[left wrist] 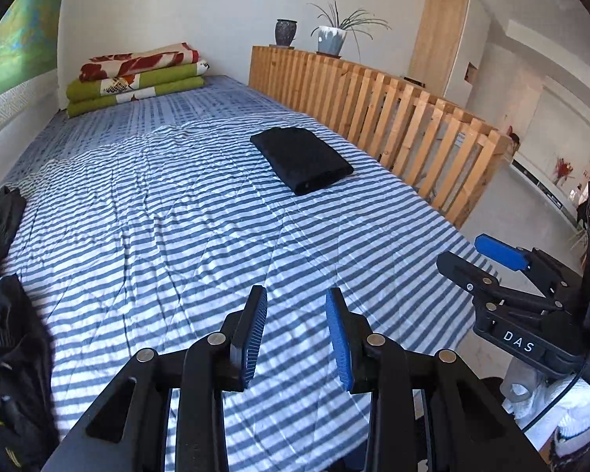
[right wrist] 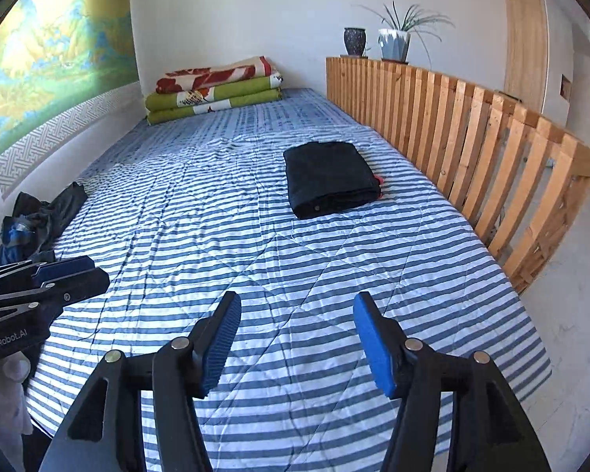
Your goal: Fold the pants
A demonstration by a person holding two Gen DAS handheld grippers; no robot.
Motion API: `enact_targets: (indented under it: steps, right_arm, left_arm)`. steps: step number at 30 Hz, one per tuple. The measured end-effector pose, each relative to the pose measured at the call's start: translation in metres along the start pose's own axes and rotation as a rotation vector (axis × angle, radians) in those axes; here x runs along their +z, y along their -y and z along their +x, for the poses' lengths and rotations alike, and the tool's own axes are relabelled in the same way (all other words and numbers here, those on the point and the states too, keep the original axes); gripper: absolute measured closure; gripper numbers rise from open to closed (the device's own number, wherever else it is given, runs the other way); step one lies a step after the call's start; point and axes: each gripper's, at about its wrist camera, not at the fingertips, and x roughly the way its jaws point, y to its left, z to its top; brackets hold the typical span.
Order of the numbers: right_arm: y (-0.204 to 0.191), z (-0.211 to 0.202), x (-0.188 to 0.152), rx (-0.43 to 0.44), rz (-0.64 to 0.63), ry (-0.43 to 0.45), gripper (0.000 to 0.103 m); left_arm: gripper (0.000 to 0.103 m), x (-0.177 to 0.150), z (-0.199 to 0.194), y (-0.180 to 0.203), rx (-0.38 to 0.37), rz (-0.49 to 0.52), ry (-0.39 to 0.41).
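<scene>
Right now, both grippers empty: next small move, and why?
Probably swing the left gripper toward the crumpled dark clothes at the bed's left edge. The black folded pants already lie neat on the striped blue-white quilt, and the right gripper holds nothing.

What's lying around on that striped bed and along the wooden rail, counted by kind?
Folded black pants: 1
Folded blankets in the stack: 3
Unfolded dark clothes heap: 1
Pots on the rail, dark pot and plant pot: 2
Total: 7
</scene>
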Motion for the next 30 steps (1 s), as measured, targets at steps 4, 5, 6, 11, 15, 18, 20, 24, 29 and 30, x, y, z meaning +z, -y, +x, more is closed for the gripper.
enact_targets:
  steps: [4, 5, 6, 11, 15, 18, 20, 24, 29, 30]
  right_arm:
    - [-0.022, -0.041, -0.027, -0.019, -0.015, 0.037, 0.041]
    - [-0.025, -0.049, -0.033, 0.001, -0.001, 0.032, 0.041]
    - [-0.028, -0.058, -0.04, 0.011, 0.011, 0.03, 0.041]
    - [-0.041, -0.095, -0.067, -0.002, 0.022, 0.047, 0.041]
    - [-0.05, -0.111, -0.08, 0.023, 0.03, 0.045, 0.04]
    - [-0.057, -0.114, -0.082, 0.021, 0.006, 0.049, 0.039]
    - [-0.06, -0.113, -0.082, 0.017, -0.002, 0.053, 0.039]
    - [-0.063, -0.107, -0.081, -0.002, -0.016, 0.061, 0.039]
    - [-0.062, -0.1, -0.087, -0.011, -0.023, 0.052, 0.039]
    - [-0.062, -0.098, -0.089, -0.014, -0.023, 0.045, 0.038]
  left_arm:
    - [0.06, -0.047, -0.043, 0.003, -0.01, -0.058, 0.028]
    - [0.06, -0.059, -0.052, 0.003, -0.007, -0.064, 0.035]
    - [0.059, -0.069, -0.059, 0.007, 0.004, -0.065, 0.044]
    - [0.048, -0.108, -0.104, 0.019, 0.069, -0.044, 0.093]
    - [0.044, -0.121, -0.133, 0.025, 0.1, -0.009, 0.128]
    - [0.038, -0.126, -0.145, 0.021, 0.091, -0.029, 0.14]
    - [0.036, -0.129, -0.147, 0.02, 0.1, -0.036, 0.143]
    - [0.033, -0.126, -0.138, 0.01, 0.095, -0.068, 0.129]
    - [0.032, -0.126, -0.123, 0.005, 0.085, -0.076, 0.102]
    - [0.032, -0.125, -0.12, 0.005, 0.083, -0.072, 0.098]
